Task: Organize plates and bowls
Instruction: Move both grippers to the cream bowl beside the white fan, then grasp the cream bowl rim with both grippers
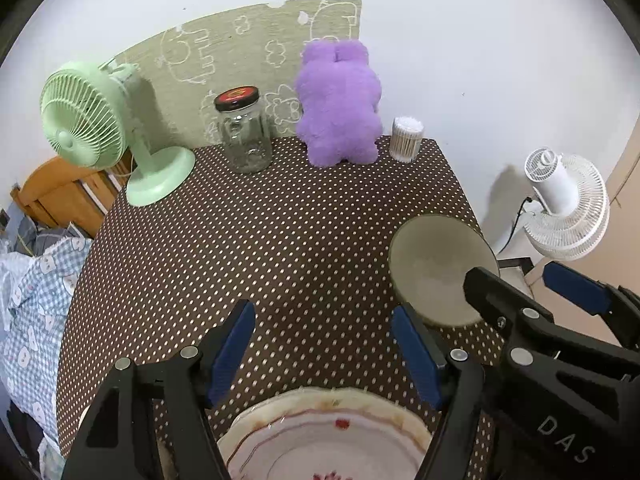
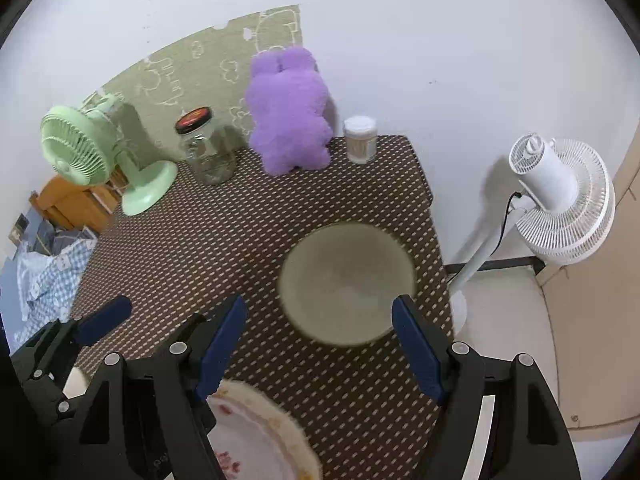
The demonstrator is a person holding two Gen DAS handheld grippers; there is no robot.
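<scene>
A round grey-green bowl (image 2: 348, 284) sits near the right edge of the dotted brown tablecloth (image 2: 256, 240). My right gripper (image 2: 320, 340) hovers open just in front of the bowl, nothing between its blue pads. A cream plate with red flowers (image 1: 328, 436) lies at the table's near edge. Above it my left gripper (image 1: 324, 344) stands open and empty. The left wrist view shows the bowl (image 1: 440, 268) ahead to the right, with the right gripper (image 1: 528, 284) over its near side. The right wrist view shows the plate (image 2: 256, 432) at lower left and one left-gripper finger (image 2: 104, 320).
Along the back of the table stand a green desk fan (image 1: 92, 120), a lidded glass jar (image 1: 244, 132), a purple plush toy (image 1: 340, 104) and a tub of cotton swabs (image 1: 406, 138). A white floor fan (image 2: 560, 200) stands beyond the right edge. Blue checked bedding (image 1: 36, 280) lies left.
</scene>
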